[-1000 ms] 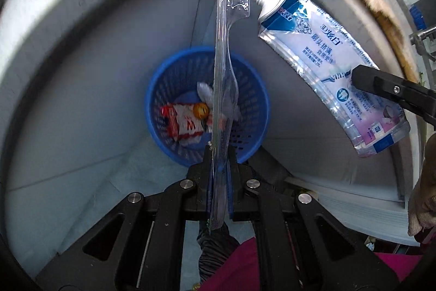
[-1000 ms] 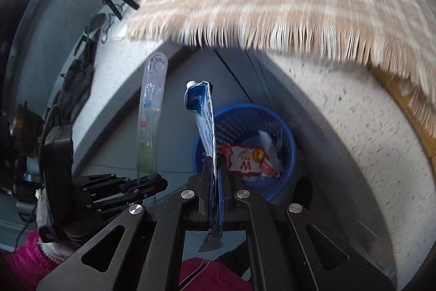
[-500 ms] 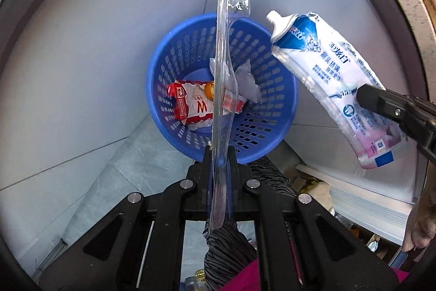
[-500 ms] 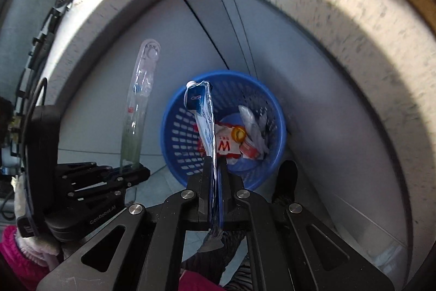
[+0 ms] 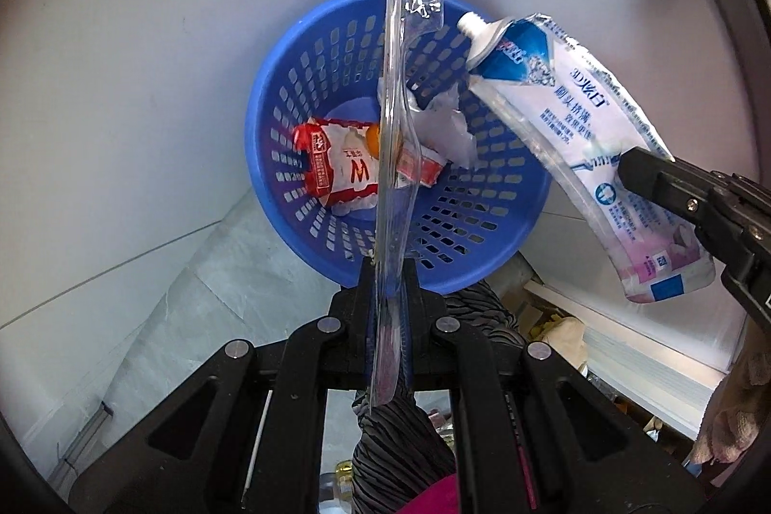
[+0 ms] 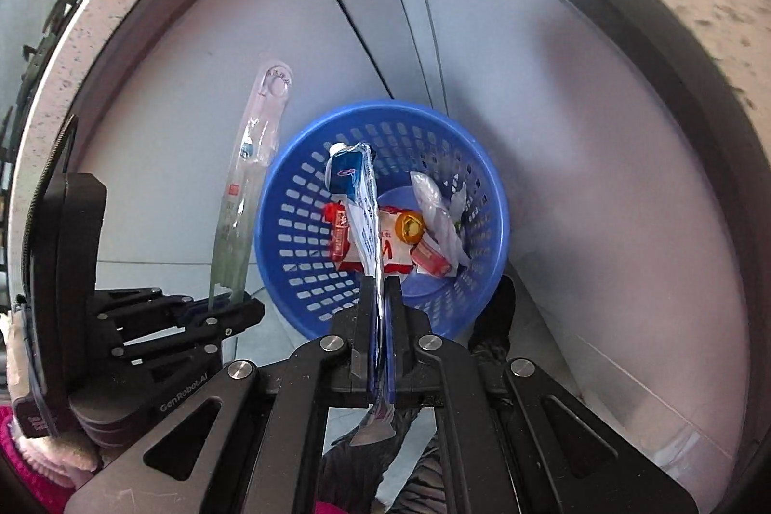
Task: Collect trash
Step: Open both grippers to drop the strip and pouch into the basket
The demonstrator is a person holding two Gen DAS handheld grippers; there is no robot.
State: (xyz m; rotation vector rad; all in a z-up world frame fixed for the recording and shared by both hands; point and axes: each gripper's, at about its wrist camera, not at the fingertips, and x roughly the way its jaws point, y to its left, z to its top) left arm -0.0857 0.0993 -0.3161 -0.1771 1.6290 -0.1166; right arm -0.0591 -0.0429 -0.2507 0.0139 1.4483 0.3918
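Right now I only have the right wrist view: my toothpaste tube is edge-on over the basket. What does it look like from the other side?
Observer: In the left wrist view the toothpaste tube shows its printed face, uncapped nozzle toward the blue basket, and the right gripper pinches it below the middle.
Operator: And the clear pack on the left?
Observer: The left gripper is shut on the clear toothbrush package, which is edge-on across the basket opening.
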